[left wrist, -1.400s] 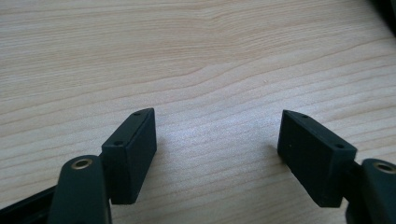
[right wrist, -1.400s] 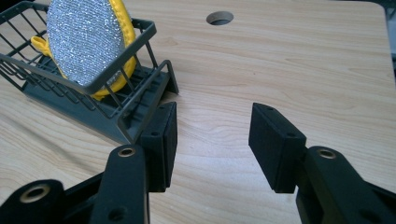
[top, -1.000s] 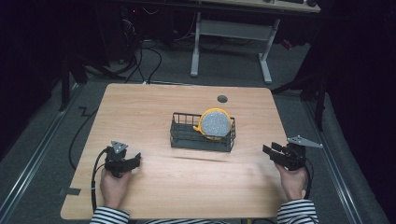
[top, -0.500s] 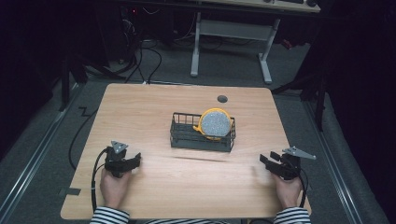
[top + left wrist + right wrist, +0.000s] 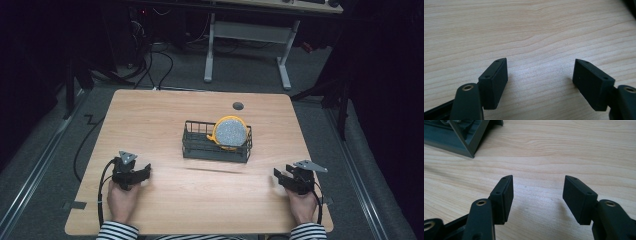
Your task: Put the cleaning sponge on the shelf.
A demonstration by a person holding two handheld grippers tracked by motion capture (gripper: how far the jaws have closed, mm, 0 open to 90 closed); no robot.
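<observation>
Wooden table (image 5: pixel 200 210) is seen between both wide-apart jaws; the plate (image 5: pixel 230 133) is already placed in the rack (image 5: pixel 216 150), well ahead of the right gripper (image 5: pixel 537 192), whose jaws have just been opening, and the left gripper (image 5: pixel 540 75); nothing is held.

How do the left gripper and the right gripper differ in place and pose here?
The left gripper rests near the table's left front; the right gripper near its right front. The right gripper sits closer to the wire basket. Both jaw pairs stand open, nothing between them, over bare wood.

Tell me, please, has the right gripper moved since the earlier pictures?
Yes: the right gripper has dropped toward the table's near edge, away from the wire basket.
</observation>
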